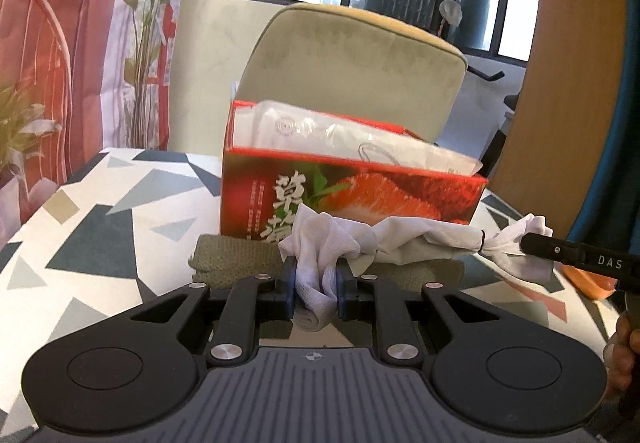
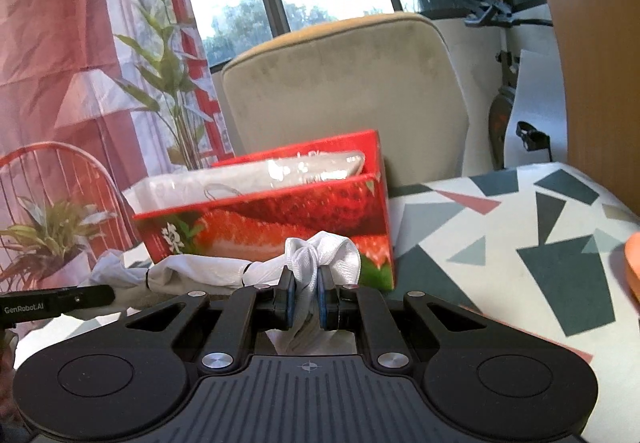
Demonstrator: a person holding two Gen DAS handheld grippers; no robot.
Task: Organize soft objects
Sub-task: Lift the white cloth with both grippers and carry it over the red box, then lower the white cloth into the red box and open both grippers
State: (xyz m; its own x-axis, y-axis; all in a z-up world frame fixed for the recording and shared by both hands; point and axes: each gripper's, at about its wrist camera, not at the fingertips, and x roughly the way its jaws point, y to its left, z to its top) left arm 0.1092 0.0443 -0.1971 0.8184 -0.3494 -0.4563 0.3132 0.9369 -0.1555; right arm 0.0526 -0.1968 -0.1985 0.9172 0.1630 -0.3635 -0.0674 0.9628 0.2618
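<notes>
A white cloth (image 1: pixel 404 233), tied with black bands near each end, hangs stretched between my two grippers in front of a red strawberry box (image 1: pixel 352 195). My left gripper (image 1: pixel 316 283) is shut on one end of it. My right gripper (image 2: pixel 306 289) is shut on the other end (image 2: pixel 320 255); its finger shows in the left wrist view (image 1: pixel 576 255). The cloth (image 2: pixel 200 271) and the box (image 2: pixel 280 223) also show in the right wrist view. A folded olive towel (image 1: pixel 236 255) lies on the table under the cloth.
The box holds a clear plastic packet (image 1: pixel 340 135). The table (image 1: pixel 100 227) has a geometric-patterned cover. A beige chair (image 1: pixel 352 63) stands behind the box. An orange object (image 2: pixel 632 263) lies at the table's right. Plants (image 2: pixel 168 83) and a red wire chair (image 2: pixel 60 179) stand at left.
</notes>
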